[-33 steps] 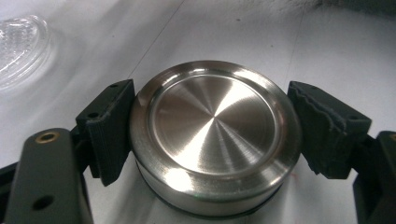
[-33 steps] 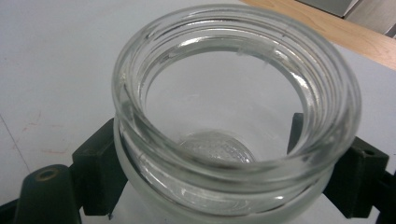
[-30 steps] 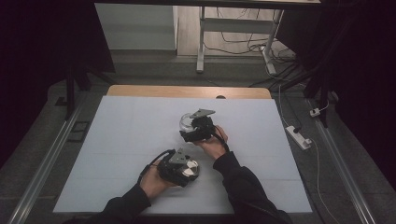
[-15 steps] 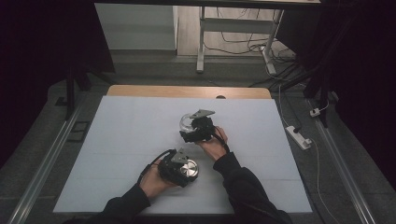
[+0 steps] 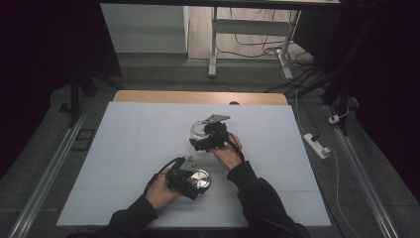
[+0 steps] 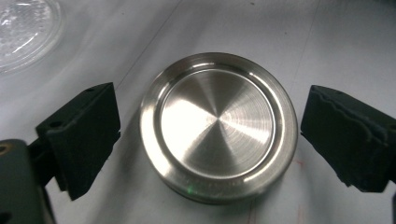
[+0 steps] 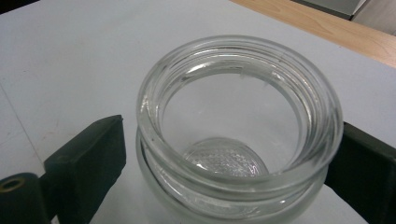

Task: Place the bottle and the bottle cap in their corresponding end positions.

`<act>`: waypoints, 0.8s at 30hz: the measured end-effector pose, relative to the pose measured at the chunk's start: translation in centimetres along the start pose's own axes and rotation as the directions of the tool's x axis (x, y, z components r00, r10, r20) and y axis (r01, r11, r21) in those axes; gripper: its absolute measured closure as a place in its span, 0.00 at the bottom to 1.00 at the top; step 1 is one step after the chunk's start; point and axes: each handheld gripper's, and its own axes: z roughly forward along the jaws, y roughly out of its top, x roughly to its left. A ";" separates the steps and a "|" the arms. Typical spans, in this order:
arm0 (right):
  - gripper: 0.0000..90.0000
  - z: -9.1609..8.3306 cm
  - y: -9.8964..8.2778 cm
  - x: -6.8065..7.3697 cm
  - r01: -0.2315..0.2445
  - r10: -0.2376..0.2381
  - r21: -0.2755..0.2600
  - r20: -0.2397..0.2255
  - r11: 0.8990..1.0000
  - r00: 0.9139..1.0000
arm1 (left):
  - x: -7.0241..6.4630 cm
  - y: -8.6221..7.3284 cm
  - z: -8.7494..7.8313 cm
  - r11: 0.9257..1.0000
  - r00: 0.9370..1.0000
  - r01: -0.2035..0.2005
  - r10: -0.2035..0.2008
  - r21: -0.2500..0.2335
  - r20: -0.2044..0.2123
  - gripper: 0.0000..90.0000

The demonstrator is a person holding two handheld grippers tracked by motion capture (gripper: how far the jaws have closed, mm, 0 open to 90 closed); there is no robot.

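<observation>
Dark floor with cables and a metal stand surrounds the worktop (image 5: 148, 129), a white sheet with a strip of bare wood along its far edge. From the high view, the right gripper (image 5: 200, 136) sits near the middle of the worktop against a clear glass jar (image 5: 197, 130), and the left gripper (image 5: 195, 181) lies closer to the near edge at a round metal lid (image 5: 200, 179), well apart from the jar. The left gripper view shows the metal lid (image 6: 218, 125) flat on the white sheet between the two black jaws, which stand wide with a gap on each side and touch nothing; part of the glass jar (image 6: 25, 30) shows at the upper left corner. The right gripper view looks into the open, upright glass jar (image 7: 238, 130), its threaded rim and patterned bottom plain to see; the jaws flank its body, close at both sides, but whether they press the glass cannot be told.
</observation>
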 end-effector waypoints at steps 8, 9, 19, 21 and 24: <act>0.01 -0.8 0.1 -0.2 -0.014 0.014 0.011 -0.025 1.000 1.000 | 0.1 -0.5 -1.3 0.999 1.000 0.027 -0.027 -0.021 0.004 0.01; 0.01 -0.8 0.1 -0.2 -0.014 0.014 0.011 -0.025 1.000 1.000 | 0.2 -0.6 -1.4 0.999 1.000 0.027 -0.026 -0.020 0.004 0.01; 0.00 -1.7 -0.5 0.1 0.021 -0.019 0.043 -0.035 0.999 0.999 | 0.7 -1.2 -2.5 0.997 0.997 0.064 -0.063 -0.036 0.034 0.00; 0.00 -2.0 -0.6 -0.1 0.019 -0.017 0.043 -0.039 0.999 0.999 | 0.8 -1.4 -2.8 0.997 0.997 0.072 -0.070 -0.040 0.036 0.00; 0.00 -2.5 -0.6 -0.2 0.005 -0.003 0.030 -0.046 1.000 0.999 | 1.0 -1.6 -3.4 0.995 0.996 0.084 -0.082 -0.048 0.038 0.00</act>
